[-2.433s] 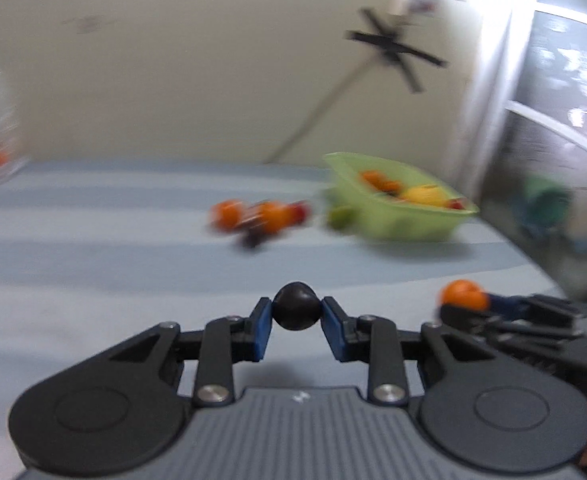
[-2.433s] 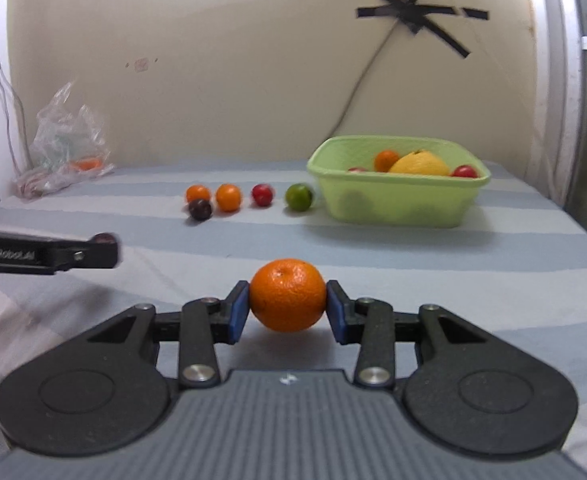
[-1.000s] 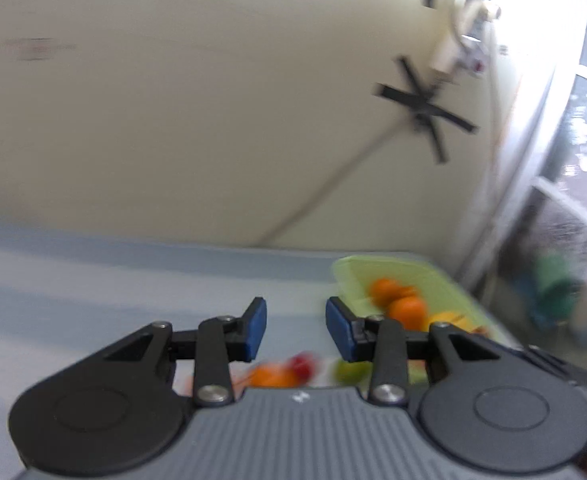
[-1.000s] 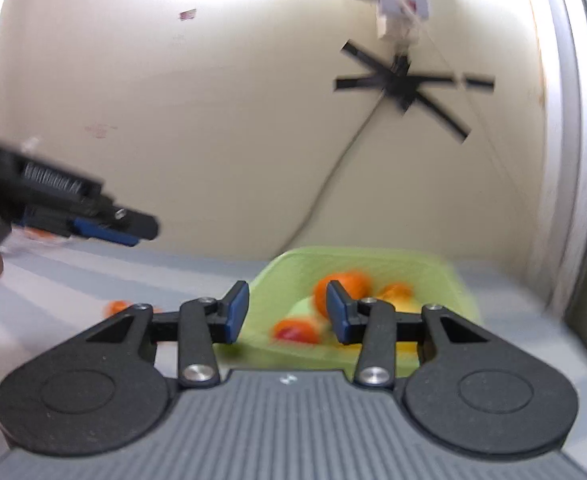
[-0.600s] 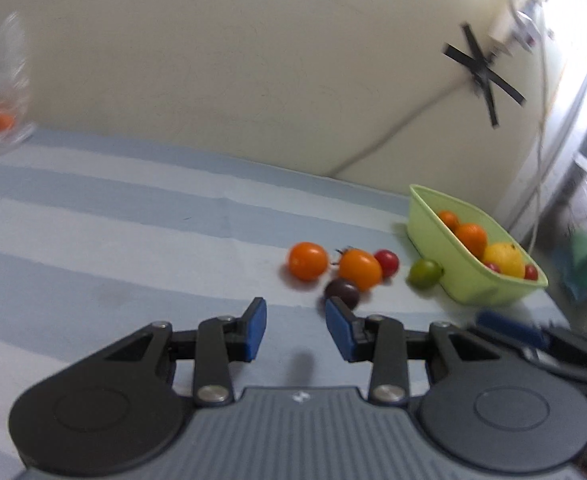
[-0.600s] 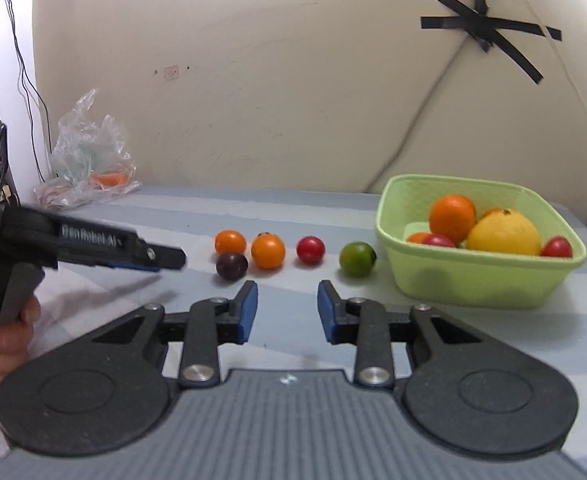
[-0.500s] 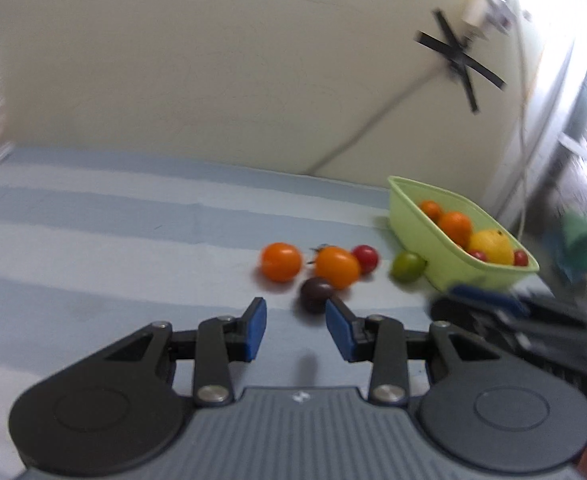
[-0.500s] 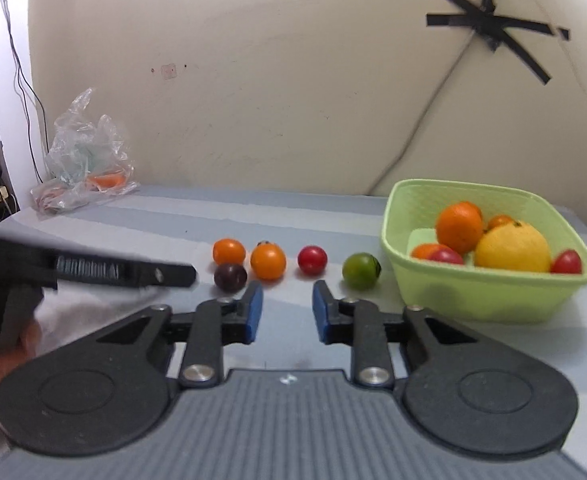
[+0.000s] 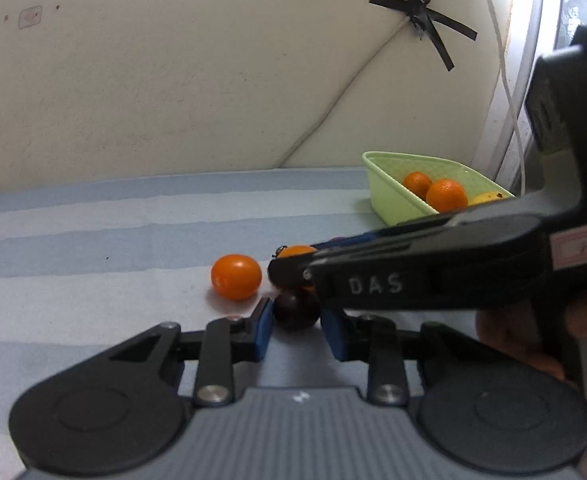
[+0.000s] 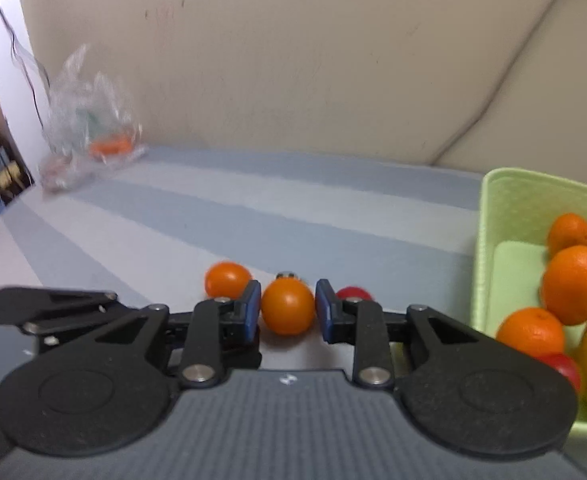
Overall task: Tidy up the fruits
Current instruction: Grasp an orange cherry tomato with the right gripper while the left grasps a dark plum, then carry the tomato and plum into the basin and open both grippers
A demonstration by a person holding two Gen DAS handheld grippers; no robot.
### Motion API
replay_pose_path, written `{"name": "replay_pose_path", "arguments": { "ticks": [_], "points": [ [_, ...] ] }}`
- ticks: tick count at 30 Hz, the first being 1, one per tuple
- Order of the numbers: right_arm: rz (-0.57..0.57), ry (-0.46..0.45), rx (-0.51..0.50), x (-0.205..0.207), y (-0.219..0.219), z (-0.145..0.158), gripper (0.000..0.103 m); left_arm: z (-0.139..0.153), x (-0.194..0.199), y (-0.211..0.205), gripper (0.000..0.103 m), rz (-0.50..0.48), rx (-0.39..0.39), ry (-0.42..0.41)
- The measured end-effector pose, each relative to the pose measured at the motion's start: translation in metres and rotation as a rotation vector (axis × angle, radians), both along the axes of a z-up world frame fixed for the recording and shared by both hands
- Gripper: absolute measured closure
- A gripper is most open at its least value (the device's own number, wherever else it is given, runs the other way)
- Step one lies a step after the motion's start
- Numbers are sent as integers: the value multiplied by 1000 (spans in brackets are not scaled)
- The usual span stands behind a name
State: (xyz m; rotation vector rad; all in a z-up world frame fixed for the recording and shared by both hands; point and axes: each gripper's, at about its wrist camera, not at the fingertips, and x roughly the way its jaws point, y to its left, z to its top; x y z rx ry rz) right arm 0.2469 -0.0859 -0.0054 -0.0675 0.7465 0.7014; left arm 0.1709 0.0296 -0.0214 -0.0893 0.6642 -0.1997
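Observation:
My left gripper (image 9: 296, 320) is open with a dark plum (image 9: 296, 309) on the striped cloth between its fingertips. An orange tomato (image 9: 236, 276) lies just left of it. My right gripper (image 10: 287, 307) is open around a second orange tomato (image 10: 287, 307) that rests on the cloth; it crosses the left wrist view as a black body (image 9: 433, 276). A red tomato (image 10: 351, 293) sits behind its right finger. The green basket (image 10: 489, 216) at the right holds oranges (image 10: 573, 284), a lemon and red tomatoes.
A clear plastic bag (image 10: 89, 136) with something orange inside lies at the far left by the wall. A cable and black tape run down the wall (image 9: 421, 24) behind the basket. Blue-and-white striped cloth (image 9: 93, 248) covers the surface.
Both grippers have come down and forward to the row of loose fruit. The plum now lies between the left fingers and an orange tomato between the right fingers.

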Motion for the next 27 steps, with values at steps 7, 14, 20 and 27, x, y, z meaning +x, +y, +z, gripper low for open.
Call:
{"name": "replay_pose_path", "arguments": {
  "ticks": [7, 14, 20, 27],
  "points": [
    [-51, 5, 69, -19, -15, 9, 72, 1, -9, 9, 77, -17, -65, 0],
    [-201, -34, 199, -82, -85, 16, 72, 3, -45, -6, 77, -86, -61, -6],
    [-288, 9, 257, -130, -131, 1, 72, 12, -80, -22, 77, -149, -59, -36],
    [-337, -47, 246, -148, -148, 8, 72, 30, -97, -45, 77, -207, -68, -51]
  ]
}}
